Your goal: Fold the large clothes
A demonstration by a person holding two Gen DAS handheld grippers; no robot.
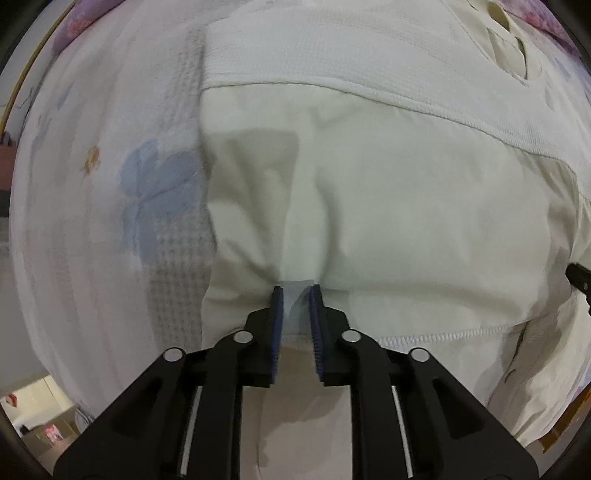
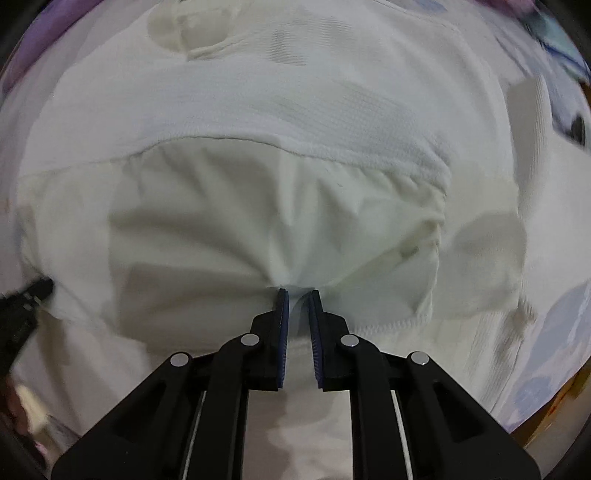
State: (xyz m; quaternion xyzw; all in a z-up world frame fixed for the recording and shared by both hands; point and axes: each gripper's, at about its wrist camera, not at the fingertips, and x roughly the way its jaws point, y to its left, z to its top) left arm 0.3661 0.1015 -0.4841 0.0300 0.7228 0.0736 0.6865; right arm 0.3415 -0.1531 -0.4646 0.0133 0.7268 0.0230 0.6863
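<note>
- Left gripper (image 1: 296, 291) pinches a ridge of the cream garment (image 1: 388, 206); right gripper (image 2: 298, 293) likewise.
- Garment spreads toward twelve o'clock over the floral bedsheet (image 1: 110, 184).
- Likely mid-fold; next, carry both pinches across evenly.

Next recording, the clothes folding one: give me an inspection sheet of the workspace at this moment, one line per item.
Surface: white bedsheet with a blue flower print, lying under the garment.
Job's things: cream-white garment, folded over on itself, with a ribbed hem running across it; the cloth is bunched at both claws.
Clutter: nothing seen on the garment; purple fabric at the far edge.
Grippers: left claw pinches a fold of the garment; right claw pinches another fold.
Cables: nothing seen.
Surroundings: blurred room floor and small items past the sheet's edge, too unclear to name.
</note>
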